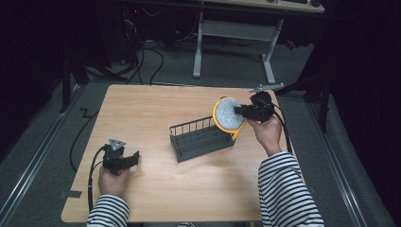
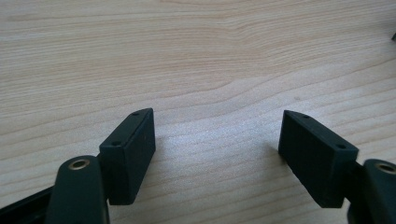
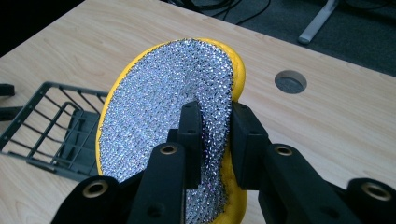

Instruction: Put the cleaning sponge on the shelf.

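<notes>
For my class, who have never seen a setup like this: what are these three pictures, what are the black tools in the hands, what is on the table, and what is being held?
A person in striped sleeves sits at a wooden table and holds a hand-operated gripper in each hand, a black tool with two jaws.

The high view looks down from above. The other two pictures come from small cameras riding on the grippers, looking along their jaws.

On the table stands a dark wire rack.

The left gripper rests low over bare wood, its jaws wide apart and holding nothing.

The right gripper is shut on a round sponge, yellow with a glittery silver face, pinching its edge. In the high view the sponge is beside the rack's right end.
</notes>
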A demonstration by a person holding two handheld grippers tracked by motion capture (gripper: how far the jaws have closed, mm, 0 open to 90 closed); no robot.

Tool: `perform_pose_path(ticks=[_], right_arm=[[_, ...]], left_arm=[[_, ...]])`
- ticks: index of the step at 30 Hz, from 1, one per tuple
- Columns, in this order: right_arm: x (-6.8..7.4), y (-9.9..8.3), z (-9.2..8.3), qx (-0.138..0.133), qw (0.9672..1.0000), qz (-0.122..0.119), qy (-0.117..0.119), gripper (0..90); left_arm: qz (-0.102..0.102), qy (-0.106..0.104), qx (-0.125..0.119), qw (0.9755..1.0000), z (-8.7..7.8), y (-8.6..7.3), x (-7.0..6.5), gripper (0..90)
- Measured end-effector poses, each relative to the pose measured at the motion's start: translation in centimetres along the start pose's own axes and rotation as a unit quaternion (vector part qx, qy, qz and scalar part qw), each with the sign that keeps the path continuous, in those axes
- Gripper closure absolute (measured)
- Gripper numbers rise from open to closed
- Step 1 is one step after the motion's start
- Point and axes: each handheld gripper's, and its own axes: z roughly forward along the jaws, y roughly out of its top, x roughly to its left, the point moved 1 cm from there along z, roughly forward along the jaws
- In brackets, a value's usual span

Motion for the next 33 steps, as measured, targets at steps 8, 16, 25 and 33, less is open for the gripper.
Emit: perform_pose_path(ticks=[8,16,25,33], right_arm=[[0.2,1.1,1.0,-0.009,0.9999,0.011,0.007,76.2],[0.8,1.9,2.4,-0.003,0.9999,0.009,0.008,76.2],[2.1,2.6,4.6,-0.001,0.9999,-0.001,0.01,76.0],[2.8,2.0,6.1,0.004,0.9998,-0.012,0.014,75.4]], left_arm=[[0.0,-0.001,0.0,1.0,0.0,0.0,0.0,27.8],[-0.001,-0.001,0.0,1.0,0.0,0.0,0.0,27.7],[-0.001,-0.002,0.0,1.0,0.0,0.0,0.0,27.6],[0.0,-0.002,0.0,1.0,0.0,0.0,0.0,27.6]])
